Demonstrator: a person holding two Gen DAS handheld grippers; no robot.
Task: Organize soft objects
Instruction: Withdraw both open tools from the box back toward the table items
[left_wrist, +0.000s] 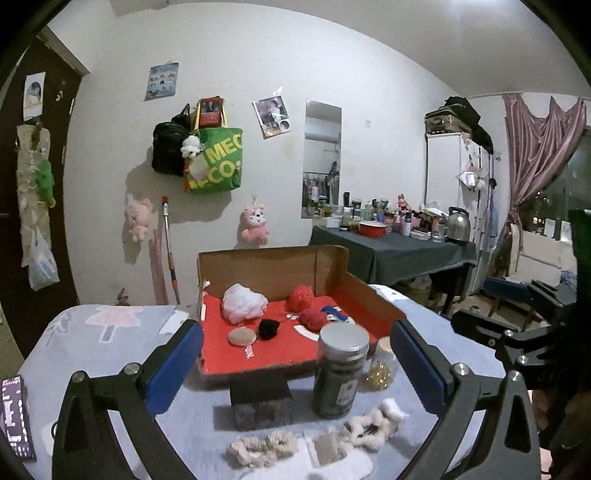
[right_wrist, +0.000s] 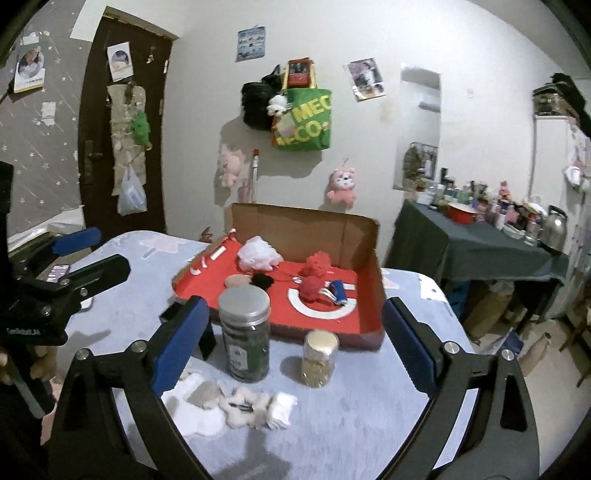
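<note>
A red-lined cardboard box (left_wrist: 354, 284) (right_wrist: 373, 295) sits on the table, holding a white puff (left_wrist: 243, 303) (right_wrist: 258, 254), two red pompoms (left_wrist: 300, 298) (right_wrist: 312, 287), a black pompom (left_wrist: 269, 328) (right_wrist: 263, 280) and a tan pad (left_wrist: 242, 336). Nearer lie a beige scrunchie (left_wrist: 263, 448), a fluffy cream hair clip (left_wrist: 371, 428) (right_wrist: 243, 406) and white cloth (right_wrist: 197, 406). My left gripper (left_wrist: 295, 363) is open and empty, above these. My right gripper (right_wrist: 295, 341) is open and empty, in front of the box.
A dark jar with a silver lid (left_wrist: 340, 371) (right_wrist: 245, 334), a small jar of gold bits (left_wrist: 380, 363) (right_wrist: 319, 358) and a dark block (left_wrist: 261, 404) stand before the box. A phone (left_wrist: 16, 417) lies at the left. A cluttered side table (left_wrist: 402, 254) stands behind.
</note>
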